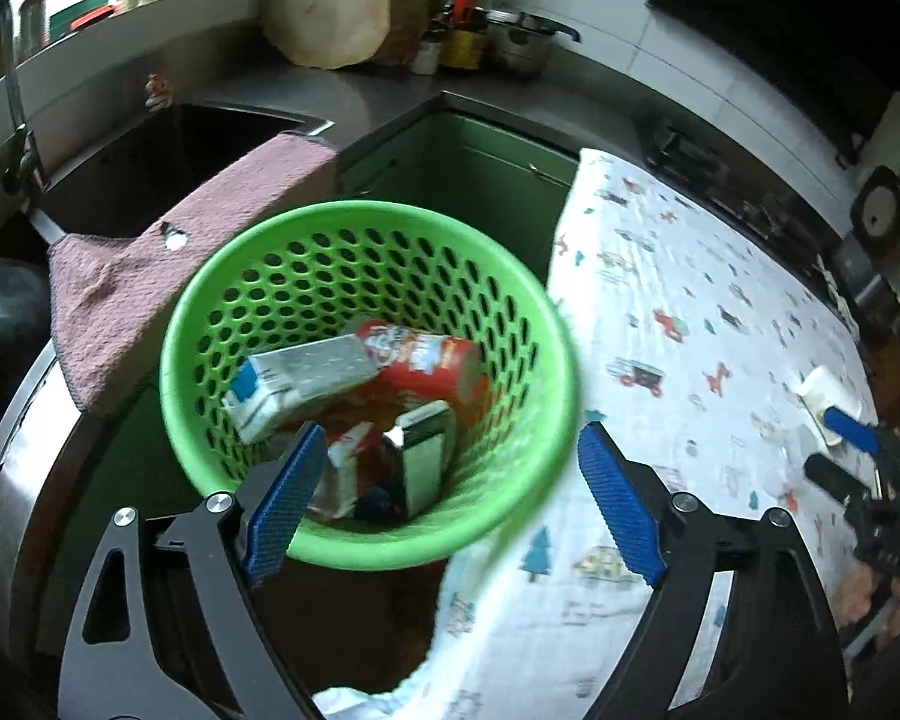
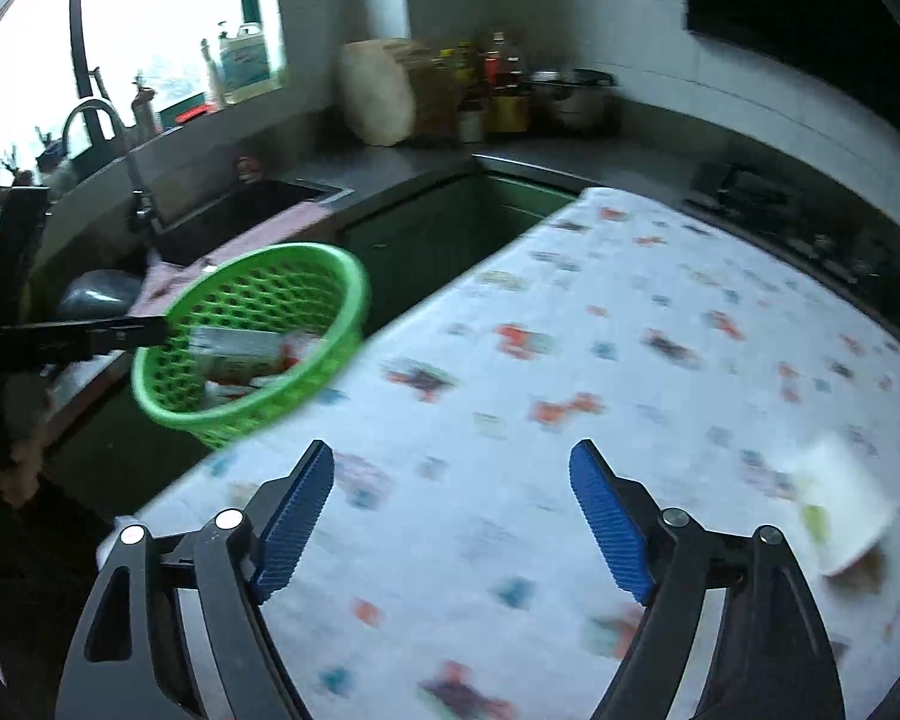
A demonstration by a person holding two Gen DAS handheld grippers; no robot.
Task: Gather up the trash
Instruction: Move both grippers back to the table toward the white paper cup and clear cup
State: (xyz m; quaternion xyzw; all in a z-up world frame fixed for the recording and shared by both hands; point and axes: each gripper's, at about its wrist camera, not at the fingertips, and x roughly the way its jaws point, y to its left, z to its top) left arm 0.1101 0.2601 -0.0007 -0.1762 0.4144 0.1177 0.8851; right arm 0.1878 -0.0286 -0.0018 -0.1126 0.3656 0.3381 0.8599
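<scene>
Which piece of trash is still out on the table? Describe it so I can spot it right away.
Start at the table with the printed cloth beside the green basket. Near its right edge lies a small white carton, also seen in the left wrist view. It is the only loose item on the cloth; the other cartons and the red can already sit in the basket.

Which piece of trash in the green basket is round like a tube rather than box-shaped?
The red printed can, lying on its side deep in the green basket. The cartons around it, like the silver-and-blue one, have flat faces and square edges.
</scene>
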